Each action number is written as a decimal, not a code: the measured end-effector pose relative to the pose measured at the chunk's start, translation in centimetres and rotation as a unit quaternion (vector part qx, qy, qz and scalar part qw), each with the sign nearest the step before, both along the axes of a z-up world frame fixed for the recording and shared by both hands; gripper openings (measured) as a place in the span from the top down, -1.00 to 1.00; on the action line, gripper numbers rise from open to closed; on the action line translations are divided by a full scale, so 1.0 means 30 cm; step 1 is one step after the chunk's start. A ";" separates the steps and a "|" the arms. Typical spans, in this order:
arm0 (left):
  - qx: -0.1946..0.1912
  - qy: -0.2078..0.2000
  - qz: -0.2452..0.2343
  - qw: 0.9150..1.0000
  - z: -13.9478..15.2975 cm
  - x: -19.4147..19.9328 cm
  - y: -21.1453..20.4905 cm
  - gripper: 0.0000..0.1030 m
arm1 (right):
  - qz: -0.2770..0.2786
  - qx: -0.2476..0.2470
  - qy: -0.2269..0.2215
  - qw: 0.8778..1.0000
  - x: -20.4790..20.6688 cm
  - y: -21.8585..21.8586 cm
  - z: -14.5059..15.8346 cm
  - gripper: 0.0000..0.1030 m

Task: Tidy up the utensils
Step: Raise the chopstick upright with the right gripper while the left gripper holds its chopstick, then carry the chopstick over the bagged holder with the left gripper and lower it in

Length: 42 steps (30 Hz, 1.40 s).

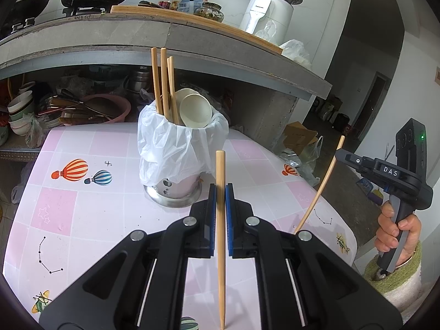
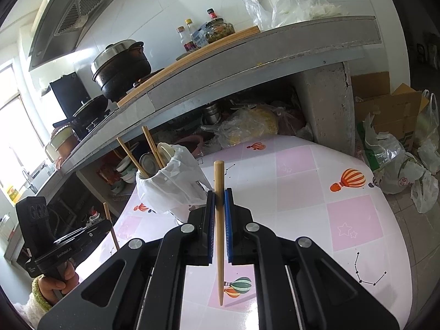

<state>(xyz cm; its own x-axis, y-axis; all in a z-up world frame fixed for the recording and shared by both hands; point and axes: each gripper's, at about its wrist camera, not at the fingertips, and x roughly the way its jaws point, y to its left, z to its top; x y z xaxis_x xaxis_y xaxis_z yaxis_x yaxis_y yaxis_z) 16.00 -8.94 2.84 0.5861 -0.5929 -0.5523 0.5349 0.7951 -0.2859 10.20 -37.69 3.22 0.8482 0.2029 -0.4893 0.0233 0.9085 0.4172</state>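
Clamped upright between the blue pads of the left gripper [image 1: 220, 192]: a single bamboo chopstick [image 1: 220, 233], blunt end up, pointed tip hanging down near the table's near edge. Clenched the same way in the right gripper [image 2: 219, 199]: a second chopstick [image 2: 219, 231], thick end above the jaws, tip over a green balloon print on the tablecloth. Seen also from the left wrist view, that right gripper at the table's right edge [image 1: 346, 157], its chopstick slanting down toward the cloth, with a hand [image 1: 396, 231] in a fuzzy green-and-white cuff around the handle.

Standing toward the far edge of the table [image 1: 68, 220], just beyond the left gripper: a steel utensil holder [image 1: 173, 192] lined with a crumpled white plastic bag [image 1: 176, 145]. Inside it, three more chopsticks [image 1: 163, 82] upright against the left side and two pale spoons [image 1: 196, 110] leaning to the right. Pink-and-white checked cloth with hot-air balloons and constellations beneath.

Behind the table, a grey concrete counter [image 1: 233, 46] bearing a black pot [image 2: 121, 66], sauce bottles [image 2: 189, 35], a glass jar [image 2: 220, 30] and a white appliance [image 1: 264, 11]; bowls and pans stacked in the shelf below. Cardboard box [image 2: 385, 104] and plastic bags on the floor off the table's right side.
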 end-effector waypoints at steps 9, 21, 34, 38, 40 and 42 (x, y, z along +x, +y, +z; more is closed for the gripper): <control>0.000 0.000 0.000 1.000 0.000 0.000 -0.001 0.89 | 0.000 0.002 0.000 1.000 -0.001 0.000 -0.003 0.86; 0.000 0.001 0.000 1.000 0.002 -0.002 -0.003 0.89 | 0.000 0.003 0.000 1.000 -0.002 0.003 -0.005 0.86; -0.001 -0.001 0.001 1.000 0.002 -0.004 -0.002 0.89 | -0.001 0.003 0.000 1.000 -0.001 0.006 -0.006 0.86; -0.003 -0.007 0.000 1.000 0.012 -0.008 0.007 0.89 | -0.002 0.004 -0.001 1.000 0.000 0.003 -0.003 0.86; -0.005 -0.011 0.000 1.000 0.025 -0.013 0.013 0.89 | -0.003 0.003 -0.002 1.000 -0.003 0.003 0.000 0.86; -0.006 -0.020 0.000 1.000 0.047 -0.020 0.017 0.89 | -0.004 0.000 -0.003 1.000 -0.008 0.005 0.004 0.86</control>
<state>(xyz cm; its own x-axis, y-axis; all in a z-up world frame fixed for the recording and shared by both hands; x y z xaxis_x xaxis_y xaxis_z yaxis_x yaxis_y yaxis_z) 15.40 -8.43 4.24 0.6078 -0.5999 -0.5202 0.5465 0.7913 -0.2740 9.97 -37.54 3.33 0.8528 0.1960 -0.4841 0.0284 0.9081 0.4177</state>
